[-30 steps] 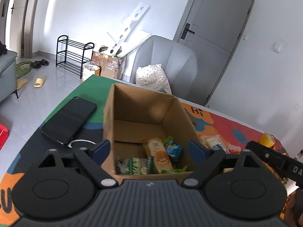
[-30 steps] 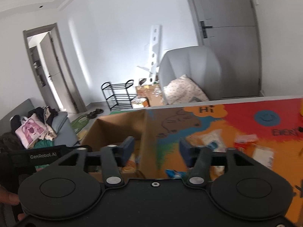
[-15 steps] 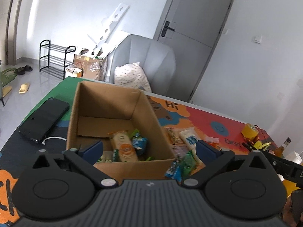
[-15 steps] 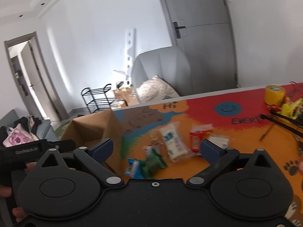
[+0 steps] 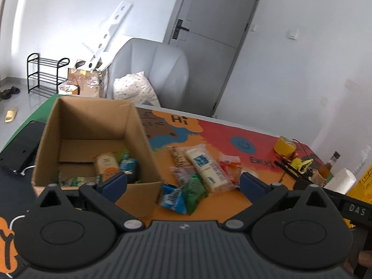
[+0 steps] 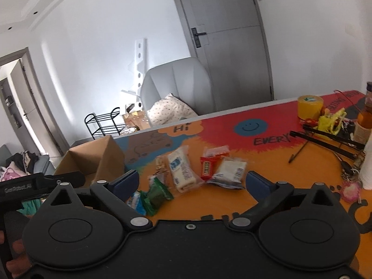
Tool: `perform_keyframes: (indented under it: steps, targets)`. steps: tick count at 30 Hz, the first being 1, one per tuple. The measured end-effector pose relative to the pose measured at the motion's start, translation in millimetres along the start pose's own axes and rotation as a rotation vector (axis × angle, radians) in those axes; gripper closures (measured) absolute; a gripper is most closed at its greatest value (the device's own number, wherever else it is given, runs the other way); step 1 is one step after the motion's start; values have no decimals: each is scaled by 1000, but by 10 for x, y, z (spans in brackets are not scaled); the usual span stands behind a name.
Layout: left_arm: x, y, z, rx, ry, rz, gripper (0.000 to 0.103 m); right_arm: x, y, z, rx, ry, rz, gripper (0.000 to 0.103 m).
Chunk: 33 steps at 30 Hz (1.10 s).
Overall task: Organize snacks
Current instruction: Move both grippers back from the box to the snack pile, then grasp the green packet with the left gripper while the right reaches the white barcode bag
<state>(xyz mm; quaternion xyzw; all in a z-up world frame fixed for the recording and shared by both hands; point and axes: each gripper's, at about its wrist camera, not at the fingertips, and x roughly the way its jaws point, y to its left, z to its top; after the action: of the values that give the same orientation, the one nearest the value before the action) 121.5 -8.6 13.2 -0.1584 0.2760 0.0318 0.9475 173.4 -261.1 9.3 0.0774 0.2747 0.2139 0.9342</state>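
1. The left tongs (image 5: pixel 183 182) stand wide apart with nothing gripped; their jaws have just been opening. One blue pad sits over the near wall of the cardboard box (image 5: pixel 93 125), the other over the bare orange surface (image 5: pixel 232 200) to the right of the loose snacks.
2. The right tongs (image 6: pixel 191 181) are spread wide as well and hold nothing; their jaws have also just been opening. The loose snacks lie on the surface ahead of them, between the two pads in that view.
3. The cardboard box stands open on the left part of the surface. Inside it lie an orange-and-cream packet (image 5: pixel 107 165), a blue packet (image 5: pixel 128 164) beside it, and green-and-white packets (image 5: pixel 76 181) along the near wall.
4. Just right of the box, on the surface, lie a blue packet (image 5: pixel 172 198) touching a green packet (image 5: pixel 194 190).
5. Behind those lies a long white packet with blue print (image 6: pixel 181 169), with a small brownish packet (image 6: pixel 161 165) at its left edge.
6. Further right sit a red packet (image 6: pixel 208 166) and a white-and-dark packet (image 6: pixel 230 171), close together.
7. At the far right of the surface stand a roll of yellow tape (image 6: pixel 310 107), a bottle (image 6: pixel 366 118) and a white paper roll (image 5: pixel 343 181), well apart from the snacks.
8. A grey armchair (image 5: pixel 151 69) with a spotted cushion (image 5: pixel 134 90) stands behind the surface.
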Motion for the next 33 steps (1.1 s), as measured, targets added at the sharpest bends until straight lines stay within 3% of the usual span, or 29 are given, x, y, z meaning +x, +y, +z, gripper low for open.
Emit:
perform_keyframes:
  steps: [5,13,19,33]
  targets:
    - [105,-163,-31,38,5,-30,4,36,-114,-23,3,-3,-19,7]
    - [354,-331,-72,79,35,-51,27,195,-290,-36,39,22,-37,20]
    - [587,-425,-108,109,66,-48,41,302,-402,-43,63,38,-25,24]
    - [1104,-453,-198,142,123,8,46,692,-587,-111,100,93,-14,32]
